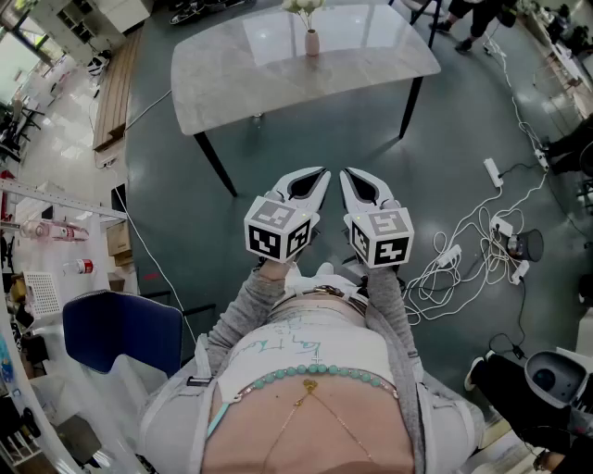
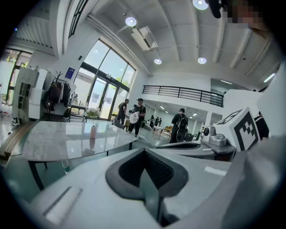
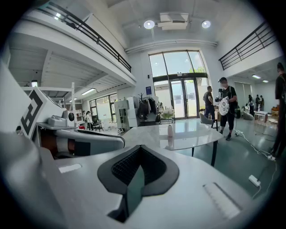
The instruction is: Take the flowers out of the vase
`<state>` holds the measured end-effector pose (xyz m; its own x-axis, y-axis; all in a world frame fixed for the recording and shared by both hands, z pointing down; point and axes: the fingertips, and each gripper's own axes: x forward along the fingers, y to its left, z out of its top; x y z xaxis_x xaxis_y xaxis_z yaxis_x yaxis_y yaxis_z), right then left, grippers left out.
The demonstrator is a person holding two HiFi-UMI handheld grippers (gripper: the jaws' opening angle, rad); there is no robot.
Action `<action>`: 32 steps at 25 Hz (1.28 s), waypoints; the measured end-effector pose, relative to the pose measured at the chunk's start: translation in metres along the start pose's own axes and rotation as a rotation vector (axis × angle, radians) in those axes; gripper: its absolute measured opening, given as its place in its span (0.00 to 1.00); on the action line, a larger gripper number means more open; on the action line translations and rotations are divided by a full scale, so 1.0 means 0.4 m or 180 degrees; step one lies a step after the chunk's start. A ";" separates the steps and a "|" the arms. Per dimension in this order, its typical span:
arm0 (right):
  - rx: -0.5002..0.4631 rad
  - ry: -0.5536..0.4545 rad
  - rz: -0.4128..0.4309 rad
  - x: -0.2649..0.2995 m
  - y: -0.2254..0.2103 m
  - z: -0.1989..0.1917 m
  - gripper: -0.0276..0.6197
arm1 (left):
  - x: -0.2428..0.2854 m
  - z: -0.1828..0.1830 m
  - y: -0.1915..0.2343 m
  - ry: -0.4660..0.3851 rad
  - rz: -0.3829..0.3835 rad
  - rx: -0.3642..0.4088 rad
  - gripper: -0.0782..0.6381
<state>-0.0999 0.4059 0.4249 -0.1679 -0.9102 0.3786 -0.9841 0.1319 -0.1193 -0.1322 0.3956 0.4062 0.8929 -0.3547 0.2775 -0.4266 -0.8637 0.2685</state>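
Grey marble tabletop point(image 1: 278, 65) lies well ahead. Left gripper point(image 1: 318, 178) and right gripper point(image 1: 349, 176) hang side by side, fingers pressed together, empty. Small pink vase point(image 1: 312, 42) stands upright there, white flowers point(image 1: 304, 9) inside. Step closer, spread the fingers, pinch the stems low.

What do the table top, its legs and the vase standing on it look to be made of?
The table top looks like pale grey stone or a stone-look slab, polished: faint veining shows, and it mirrors the vase. The vase is small, pinkish, opaque and smooth, probably ceramic, though too small to be sure. The legs are dark and slim, likely painted metal.
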 end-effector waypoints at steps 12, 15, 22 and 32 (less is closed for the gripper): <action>0.0000 0.0038 0.0061 -0.037 -0.039 -0.037 0.08 | 0.037 -0.037 -0.039 0.0029 0.0027 -0.0102 0.11; 0.0028 0.0072 0.0100 -0.042 -0.042 -0.047 0.08 | 0.042 -0.050 -0.045 0.0039 0.0030 -0.0157 0.11; 0.0099 0.0105 0.0108 -0.023 -0.055 -0.043 0.08 | 0.058 -0.064 -0.017 0.0087 0.0031 -0.0280 0.11; 0.0096 0.0126 0.0076 0.110 -0.074 0.019 0.08 | 0.118 0.003 0.120 0.0000 -0.0046 -0.0340 0.11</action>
<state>-0.0778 0.3591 0.4380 -0.1941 -0.8906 0.4113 -0.9776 0.1409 -0.1563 -0.1103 0.3371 0.4311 0.8991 -0.3423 0.2729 -0.4265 -0.8256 0.3694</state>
